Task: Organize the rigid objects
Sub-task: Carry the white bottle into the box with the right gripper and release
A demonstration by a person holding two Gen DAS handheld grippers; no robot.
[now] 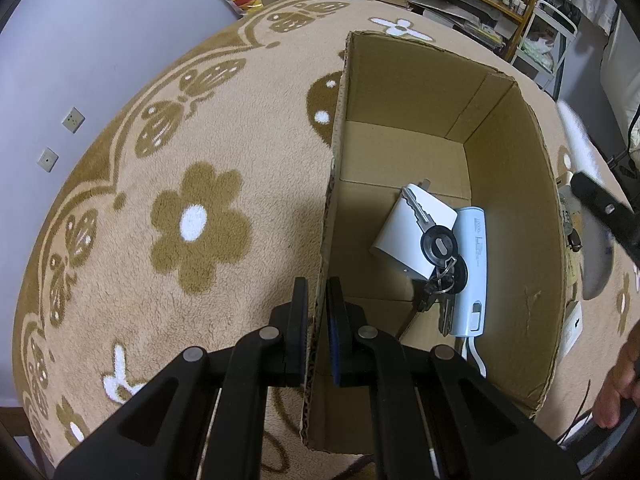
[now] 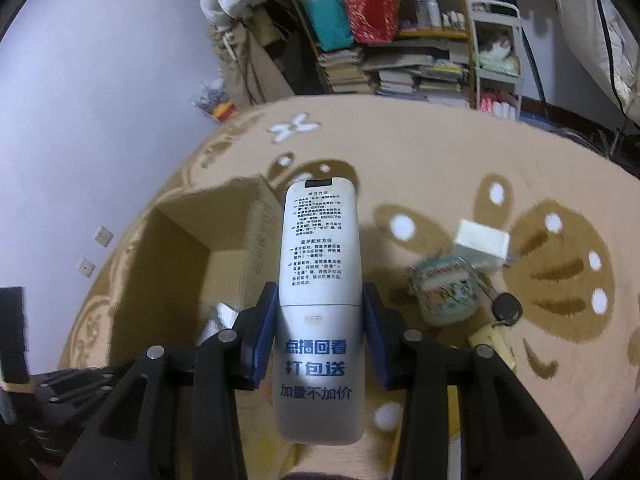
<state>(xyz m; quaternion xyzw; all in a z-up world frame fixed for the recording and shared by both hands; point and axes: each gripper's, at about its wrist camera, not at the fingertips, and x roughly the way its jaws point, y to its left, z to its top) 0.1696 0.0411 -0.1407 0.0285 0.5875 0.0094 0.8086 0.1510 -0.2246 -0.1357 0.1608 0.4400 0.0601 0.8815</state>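
An open cardboard box [image 1: 516, 184] stands on the flowered blanket. In it lie a white charger block [image 1: 404, 240], a bunch of keys [image 1: 440, 256] and a pale blue power bank [image 1: 472, 272]. My left gripper [image 1: 317, 300] is shut on the box's left wall. My right gripper [image 2: 320, 312] is shut on a white remote control [image 2: 320, 280] with printed text facing up, held above the blanket just right of the box [image 2: 180, 240]. The right gripper also shows blurred at the right edge of the left wrist view [image 1: 600, 204].
On the blanket right of the box lie a white plug adapter [image 2: 482, 246], a patterned tin [image 2: 444, 292], a black key fob [image 2: 506, 308] and a yellowish item [image 2: 492, 344]. Cluttered shelves [image 2: 400, 40] stand behind. A wall [image 2: 100, 100] is at left.
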